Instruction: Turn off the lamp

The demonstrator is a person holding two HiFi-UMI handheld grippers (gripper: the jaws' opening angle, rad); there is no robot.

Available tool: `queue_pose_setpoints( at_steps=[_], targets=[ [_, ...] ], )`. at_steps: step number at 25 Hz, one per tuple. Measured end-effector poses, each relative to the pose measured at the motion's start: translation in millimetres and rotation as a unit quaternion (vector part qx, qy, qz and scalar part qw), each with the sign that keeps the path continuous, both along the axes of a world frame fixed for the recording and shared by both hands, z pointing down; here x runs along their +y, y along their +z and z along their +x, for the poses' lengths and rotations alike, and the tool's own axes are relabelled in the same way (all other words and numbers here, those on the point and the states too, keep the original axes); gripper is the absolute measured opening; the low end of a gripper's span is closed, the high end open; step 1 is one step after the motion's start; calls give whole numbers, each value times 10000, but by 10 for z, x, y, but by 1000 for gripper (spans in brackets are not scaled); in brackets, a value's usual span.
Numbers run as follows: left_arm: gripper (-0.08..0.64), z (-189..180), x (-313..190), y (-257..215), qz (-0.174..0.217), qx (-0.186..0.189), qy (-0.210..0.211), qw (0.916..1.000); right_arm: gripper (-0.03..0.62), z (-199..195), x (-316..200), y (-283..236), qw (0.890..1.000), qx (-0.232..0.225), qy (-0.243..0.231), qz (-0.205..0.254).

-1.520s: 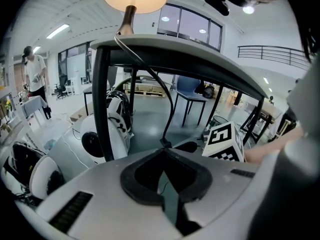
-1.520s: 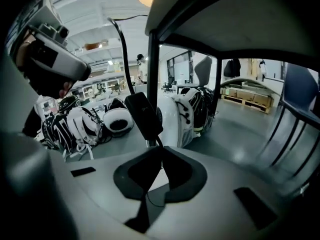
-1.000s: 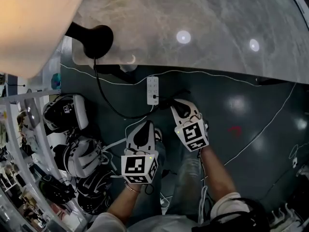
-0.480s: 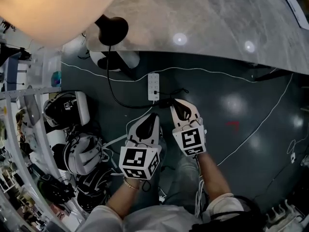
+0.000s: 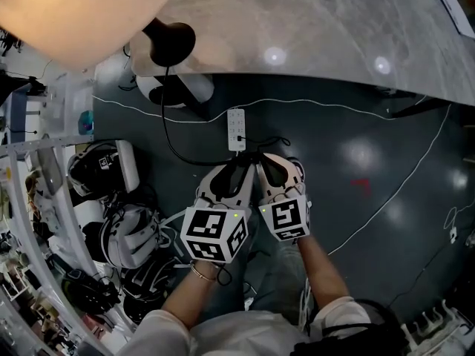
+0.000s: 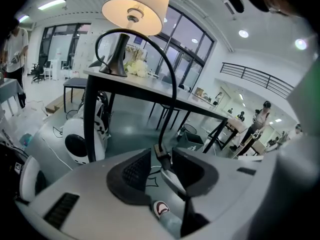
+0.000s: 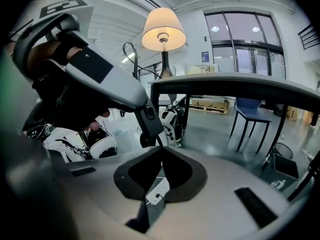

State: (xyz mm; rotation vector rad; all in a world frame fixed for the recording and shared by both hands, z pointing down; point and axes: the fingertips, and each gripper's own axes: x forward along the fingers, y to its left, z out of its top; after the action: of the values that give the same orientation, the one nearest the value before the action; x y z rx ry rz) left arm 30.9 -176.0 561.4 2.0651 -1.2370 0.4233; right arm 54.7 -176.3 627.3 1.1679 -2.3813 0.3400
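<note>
2 grippers sit side by side at the centre of the head view. Their tips point toward the table and lie close together.

1. left gripper [image 6: 160,156]: the jaws are apart and have just been opening. A small block on the cord [image 6: 173,98] stands between the pads. It is nearer the right-hand pad, with a gap showing on the left-hand side.
2. right gripper [image 7: 161,149]: the jaws are closed to the tips and pinch the same cord, holding it up off the floor.
3. lamp [image 5: 89,10]: upper left of the frame, with the shade glowing. Its black base [image 5: 169,41] stands on the table just inside the near edge.
4. cord: black. It drops from the base past the table edge and curves round to the grippers.
5. table [image 5: 326,28]: grey stone-look top. Its curved near edge crosses the upper frame from left to right.
6. power strip [image 5: 236,130]: white, flat on the floor between the table edge and the gripper tips, just ahead of them.
7. helmets [image 5: 122,236]: white and black, piled at the left near the left gripper. A rack [image 5: 30,221] fills the left edge, so room is tight on that side.
8. floor [image 5: 356,199]: dark and glossy. An open stretch lies right of the right gripper, crossed by 1 thin white cable [image 5: 404,184].
</note>
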Motion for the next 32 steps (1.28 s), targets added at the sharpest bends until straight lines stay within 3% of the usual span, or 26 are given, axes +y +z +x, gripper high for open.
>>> queue_pose_setpoints(
  at_steps=[7, 17, 32],
  targets=[
    [117, 26, -76, 100, -149, -44, 5, 9999, 9, -2, -31, 28, 9999, 48, -59, 113],
    [115, 5, -68, 161, -240, -32, -122, 9996, 9, 49, -20, 78, 9968, 648, -314, 353],
    [114, 61, -13, 203, -382, 116, -91, 9992, 9, 98, 81, 116, 9969, 556, -421, 373]
  ],
)
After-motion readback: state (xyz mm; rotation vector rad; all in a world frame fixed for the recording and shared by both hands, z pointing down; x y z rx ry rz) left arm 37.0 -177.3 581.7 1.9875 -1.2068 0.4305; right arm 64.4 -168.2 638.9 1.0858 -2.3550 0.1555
